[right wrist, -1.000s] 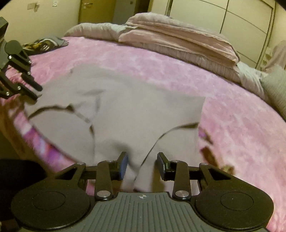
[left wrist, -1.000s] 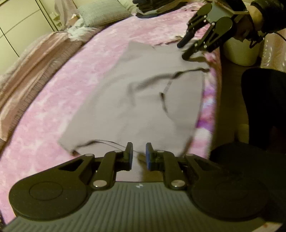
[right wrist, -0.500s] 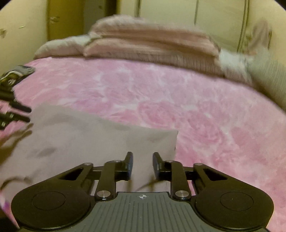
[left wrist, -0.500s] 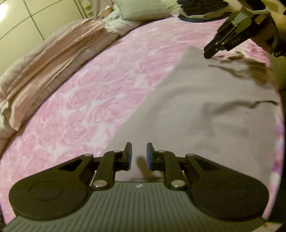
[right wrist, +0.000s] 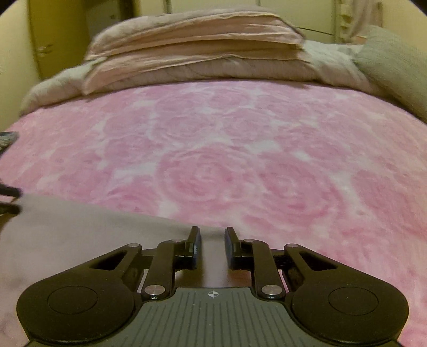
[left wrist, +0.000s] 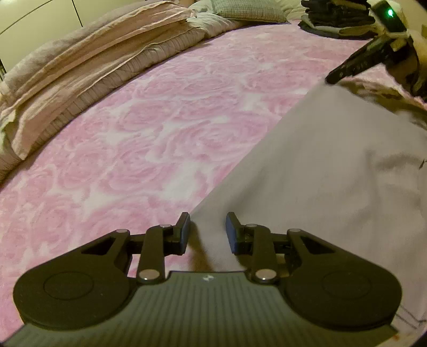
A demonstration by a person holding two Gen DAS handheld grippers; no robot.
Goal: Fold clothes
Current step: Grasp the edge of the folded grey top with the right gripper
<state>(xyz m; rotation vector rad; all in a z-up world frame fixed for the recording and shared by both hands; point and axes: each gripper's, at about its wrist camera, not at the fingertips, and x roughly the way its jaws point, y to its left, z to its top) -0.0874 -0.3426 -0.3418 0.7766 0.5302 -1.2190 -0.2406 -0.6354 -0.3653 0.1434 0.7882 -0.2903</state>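
Observation:
A plain grey garment (left wrist: 320, 173) lies spread on the pink rose blanket (left wrist: 160, 133). Its straight far edge runs between my two grippers. In the left wrist view my left gripper (left wrist: 208, 229) is open, and the garment's near corner lies loose between its fingers. My right gripper (right wrist: 212, 240) is shut on the opposite corner of the garment (right wrist: 80, 235), low over the blanket. The right gripper (left wrist: 333, 77) also shows from the left, its tip on that corner. At the edge of the right wrist view the left gripper (right wrist: 10, 200) is barely visible.
Folded pinkish duvets (right wrist: 200, 45) are piled along the far side of the bed. A grey-green pillow (right wrist: 395, 66) lies at the head. A stack of dark folded clothes (left wrist: 336, 13) sits near it. A hand (left wrist: 411, 69) holds the right gripper.
Both grippers carried the garment's edge forward from the bed's edge and laid it on the blanket. The left jaws have since spread wider; the right jaws have drawn closer.

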